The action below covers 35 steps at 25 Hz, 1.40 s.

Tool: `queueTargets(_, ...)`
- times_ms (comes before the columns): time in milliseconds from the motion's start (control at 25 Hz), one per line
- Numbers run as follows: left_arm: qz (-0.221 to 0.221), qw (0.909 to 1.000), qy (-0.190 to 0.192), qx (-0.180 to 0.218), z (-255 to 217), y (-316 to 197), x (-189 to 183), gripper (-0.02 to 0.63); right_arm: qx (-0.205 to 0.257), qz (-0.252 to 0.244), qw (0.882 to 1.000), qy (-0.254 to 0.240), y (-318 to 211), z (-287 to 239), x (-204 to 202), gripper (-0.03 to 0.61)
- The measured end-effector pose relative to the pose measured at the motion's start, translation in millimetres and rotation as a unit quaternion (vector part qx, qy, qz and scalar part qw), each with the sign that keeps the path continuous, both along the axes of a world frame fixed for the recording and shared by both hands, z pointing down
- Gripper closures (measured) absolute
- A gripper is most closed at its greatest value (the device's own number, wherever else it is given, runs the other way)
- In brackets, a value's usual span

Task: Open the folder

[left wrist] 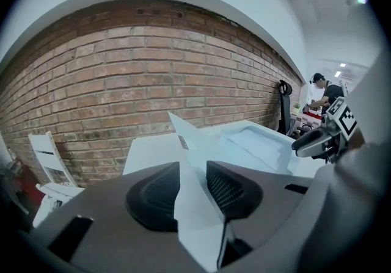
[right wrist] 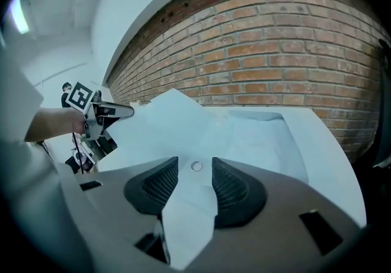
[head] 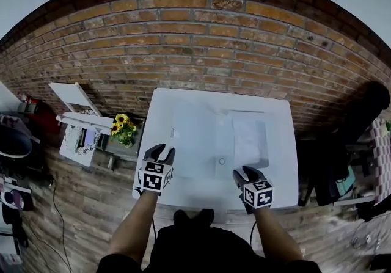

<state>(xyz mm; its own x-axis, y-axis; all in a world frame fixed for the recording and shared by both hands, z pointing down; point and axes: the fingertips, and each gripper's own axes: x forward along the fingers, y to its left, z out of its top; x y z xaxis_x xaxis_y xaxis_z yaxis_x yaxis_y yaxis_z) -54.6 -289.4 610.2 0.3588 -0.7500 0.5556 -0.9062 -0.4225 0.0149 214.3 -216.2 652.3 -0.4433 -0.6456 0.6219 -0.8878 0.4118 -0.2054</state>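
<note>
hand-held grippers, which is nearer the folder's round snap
The right hand-held gripper; the snap lies just beyond its jaws, the left hand-held gripper farther off.

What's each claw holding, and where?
Nothing clamped: the folder flap lies between both open claws, left claw at its left end, right claw by the snap.

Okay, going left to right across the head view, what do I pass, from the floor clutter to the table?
white chair → sunflowers → left gripper → folder's round snap → right gripper
</note>
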Motion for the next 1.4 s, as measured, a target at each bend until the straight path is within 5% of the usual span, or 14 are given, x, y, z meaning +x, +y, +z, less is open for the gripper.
queueTargets(240,-0.021,0.9996,-0.003,-0.021,25,5,-13,0.471,-0.015,0.005,1.000,-0.001,0,8,3,0.411)
queueTargets(1080,0.020,0.9956,0.010,-0.091,103,3,-32,0.485,-0.056,0.103,0.992,0.056,-8,44,20,0.442)
queueTargets(1400,0.033,0.9976,0.040,-0.045,51,-3,-22,0.482,-0.043,0.102,0.993,0.034,-11,22,14,0.447)
